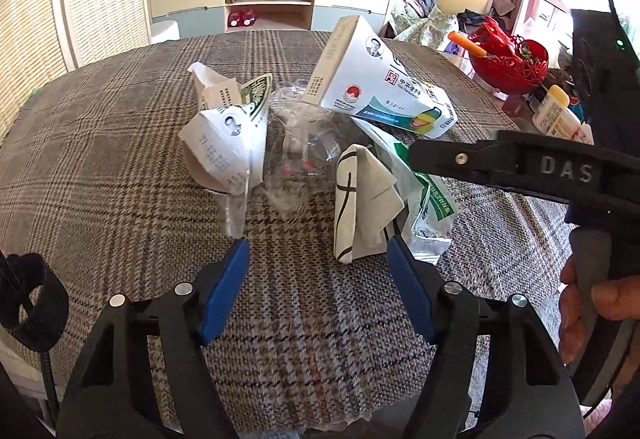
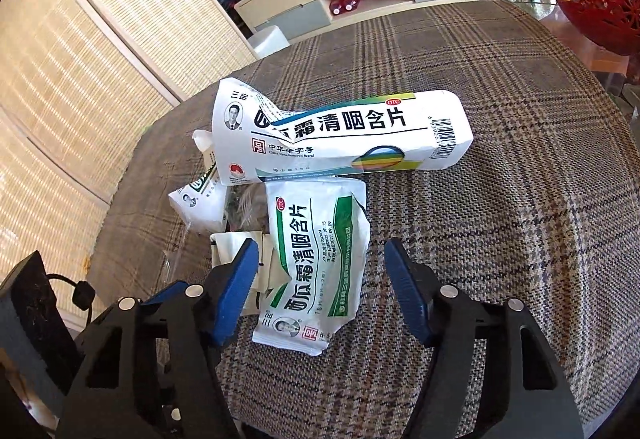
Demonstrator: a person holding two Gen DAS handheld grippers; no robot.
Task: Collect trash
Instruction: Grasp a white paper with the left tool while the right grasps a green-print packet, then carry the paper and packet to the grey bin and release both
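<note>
A heap of trash lies on the plaid tablecloth [image 1: 120, 179]. It holds a long white medicine box [image 2: 340, 135], a crumpled white box [image 1: 224, 147], clear plastic wrap [image 1: 296, 147], a folded paper [image 1: 364, 199] and a white-green pouch [image 2: 320, 259]. My left gripper [image 1: 318, 251] is open just short of the heap, with only cloth between its blue pads; its right pad [image 1: 404, 279] sits by the paper's lower edge. My right gripper [image 2: 322, 251] is open astride the pouch, and neither pad presses on it. Its left pad [image 2: 240, 287] overlaps the folded paper [image 2: 224, 251].
A red openwork basket [image 1: 508, 59] and a cream bottle [image 1: 556, 111] stand at the table's right side. A person's hand [image 1: 580, 311] holds the other tool's handle at the right. A low cabinet [image 1: 272, 3] stands beyond the far table edge.
</note>
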